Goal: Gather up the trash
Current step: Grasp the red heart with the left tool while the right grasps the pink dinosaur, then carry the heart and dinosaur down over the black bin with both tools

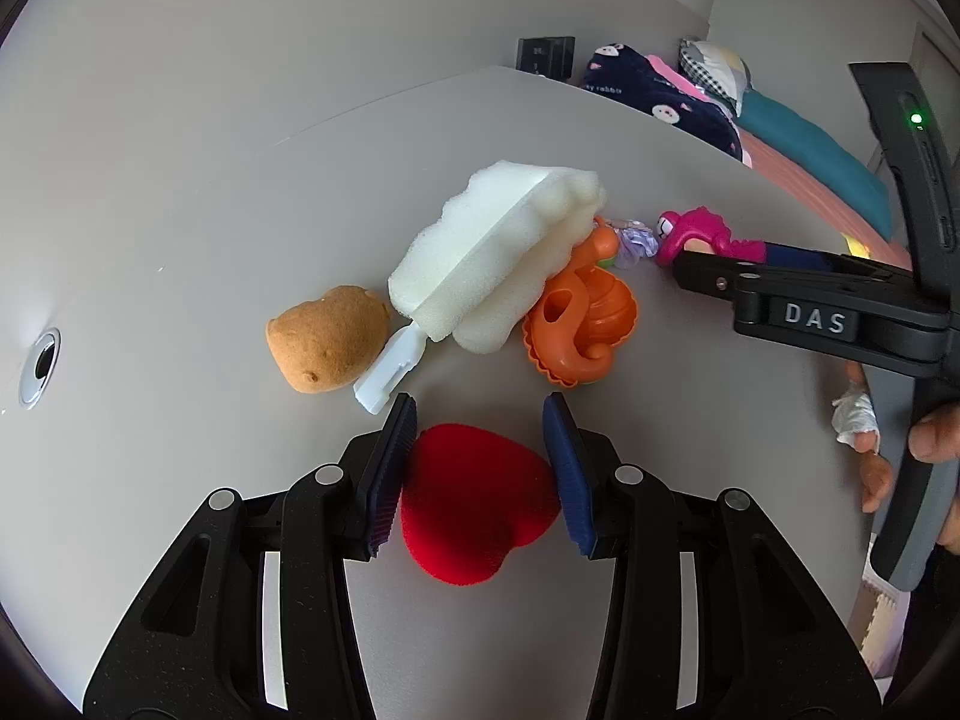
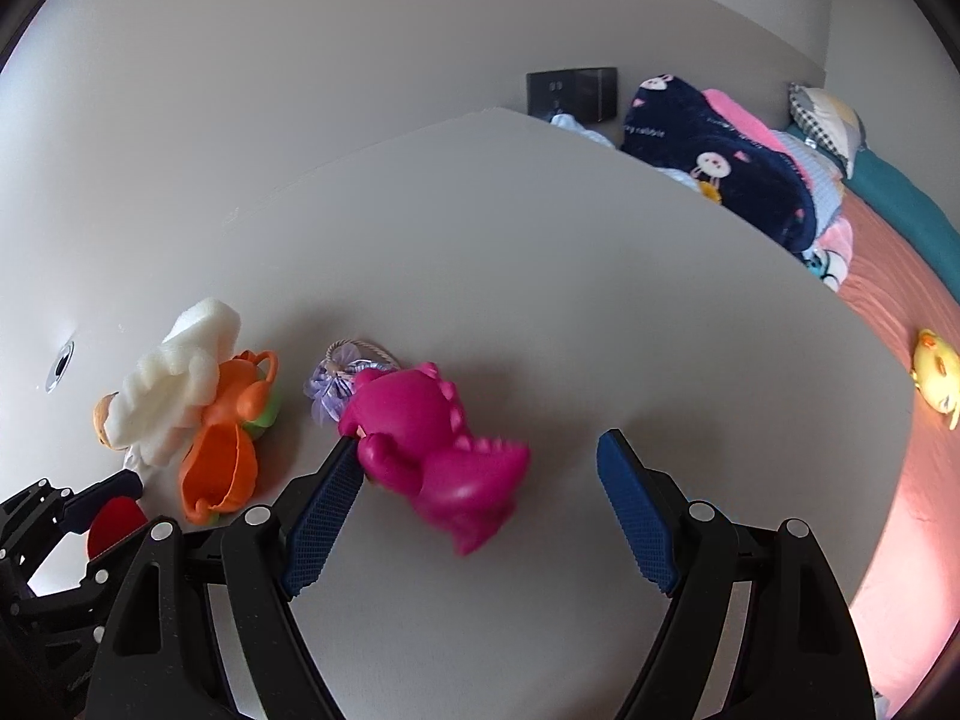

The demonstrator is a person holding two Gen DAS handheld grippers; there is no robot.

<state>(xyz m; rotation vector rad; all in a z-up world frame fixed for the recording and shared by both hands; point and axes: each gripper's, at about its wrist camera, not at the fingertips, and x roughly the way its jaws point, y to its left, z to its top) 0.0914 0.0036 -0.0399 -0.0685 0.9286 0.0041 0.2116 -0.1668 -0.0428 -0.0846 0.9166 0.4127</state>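
Observation:
My left gripper (image 1: 480, 420) is open with a red heart-shaped sponge (image 1: 474, 510) lying between its fingers on the white table (image 1: 180, 240). Beyond it lie an orange-brown sponge (image 1: 327, 336), a small white plastic piece (image 1: 390, 372), a big white foam block (image 1: 492, 258) and an orange plastic toy (image 1: 576, 324). My right gripper (image 2: 480, 450) is open around a pink dinosaur toy (image 2: 438, 438), which touches the left finger (image 2: 327, 504); the right finger stands apart. A purple fabric pouch (image 2: 333, 387) lies just behind the dinosaur.
A round cable hole (image 1: 39, 366) is in the table at the left. A bed with a navy blanket (image 2: 720, 168), a teal cover (image 1: 810, 162) and a yellow plush (image 2: 936, 369) runs along the table's right edge. A black wall socket (image 2: 573, 93) is at the back.

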